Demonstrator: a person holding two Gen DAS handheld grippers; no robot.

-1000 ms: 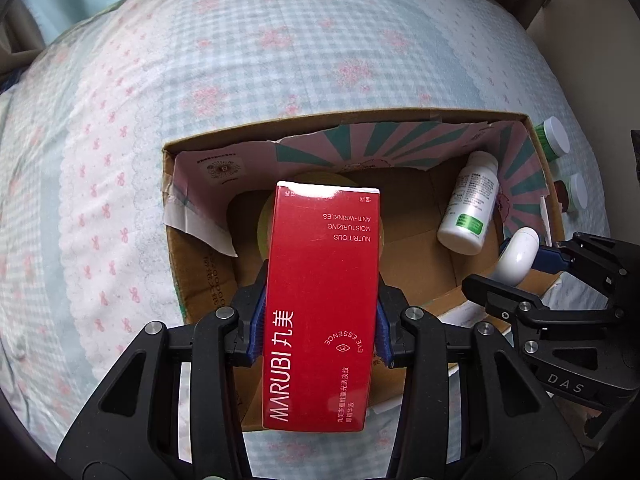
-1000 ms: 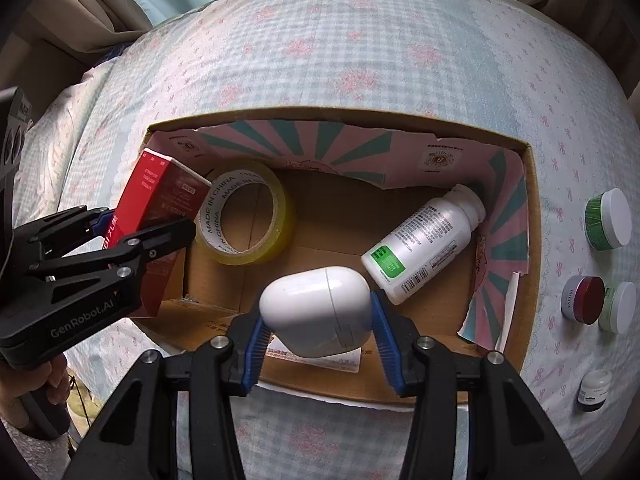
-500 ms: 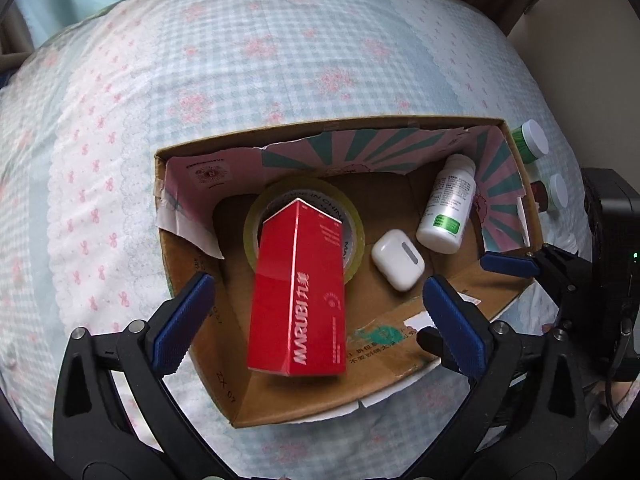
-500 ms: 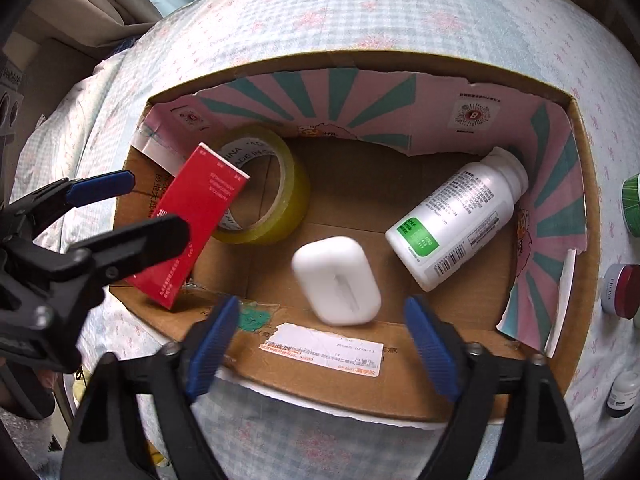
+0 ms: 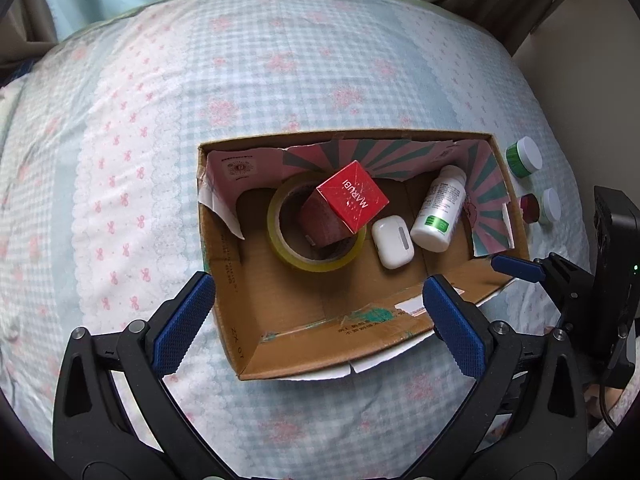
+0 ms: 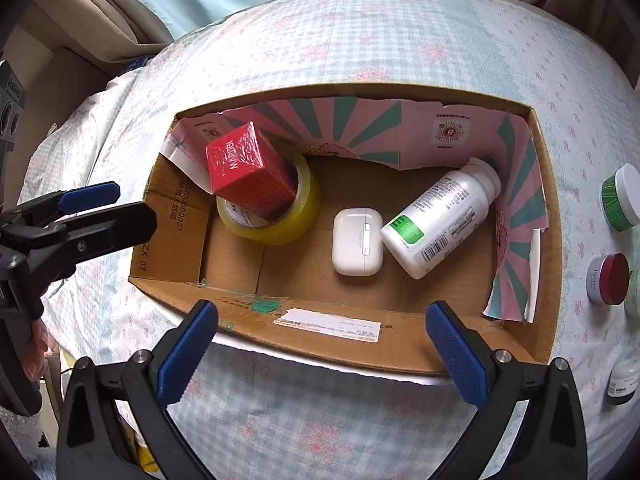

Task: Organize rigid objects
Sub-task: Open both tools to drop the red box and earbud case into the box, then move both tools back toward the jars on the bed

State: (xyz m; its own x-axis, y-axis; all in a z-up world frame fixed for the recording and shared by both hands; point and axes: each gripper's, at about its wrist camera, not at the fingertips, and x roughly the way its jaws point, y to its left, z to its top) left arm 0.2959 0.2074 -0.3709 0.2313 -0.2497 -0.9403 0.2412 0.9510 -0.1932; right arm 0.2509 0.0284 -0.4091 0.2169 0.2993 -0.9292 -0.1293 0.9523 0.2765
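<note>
Right wrist view: smooth rounded white case (image 6: 357, 242) – corrugated cardboard box (image 6: 400, 344).

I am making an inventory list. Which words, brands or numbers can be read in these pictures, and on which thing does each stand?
"MARUBI": top of the red box.
"ZX 07": inner wall of the cardboard box.
"PROYA", probably: the red-lidded jar.
Too small or blurred: the white bottle label, the shipping sticker, the small jar.

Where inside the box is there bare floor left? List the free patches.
Free: the box floor along the near wall, before the tape roll and earbud case, plus the far middle strip. Crowded: left around the red carton, right by the bottle.
</note>
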